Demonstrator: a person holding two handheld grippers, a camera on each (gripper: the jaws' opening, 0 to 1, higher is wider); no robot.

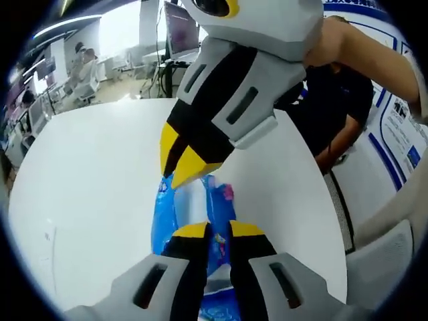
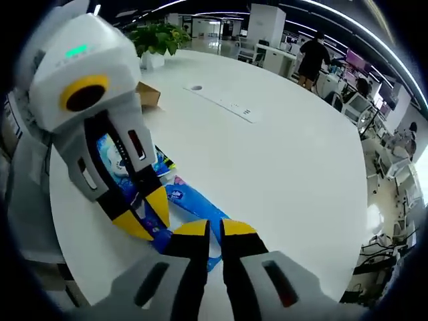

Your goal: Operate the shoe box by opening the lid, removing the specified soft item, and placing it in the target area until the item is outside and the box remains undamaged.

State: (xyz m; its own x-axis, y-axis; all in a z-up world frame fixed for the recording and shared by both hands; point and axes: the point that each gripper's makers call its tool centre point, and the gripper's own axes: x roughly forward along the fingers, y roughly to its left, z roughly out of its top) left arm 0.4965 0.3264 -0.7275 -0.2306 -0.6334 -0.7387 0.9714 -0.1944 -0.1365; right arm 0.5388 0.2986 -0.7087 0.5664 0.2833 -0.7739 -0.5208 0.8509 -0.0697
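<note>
Two hand-held grippers meet over a blue plastic pack lying on a broad white table, the soft item apparently already out of its shoe box and being settled in place. In the left gripper view, the left gripper rises from below with its yellow-tipped black jaws drawn close together, a thin strip of the pack's film showing in the narrow gap; they look pinched on it, though the contact itself is hard to read. The right gripper reaches down from above, its yellow tips pressed together just over the pack's upper end. In the right gripper view that gripper's jaws stand nearly shut at the pack's near edge, while the left one slants in from the left with its tips against the crinkled wrap. The pack is glossy and flexible, printed in blue with white and pink patches, and lies flat and elongated, which likely explains holding it at both ends. A brown cardboard box sits well apart near a potted plant, intact as far as can be seen.
</note>
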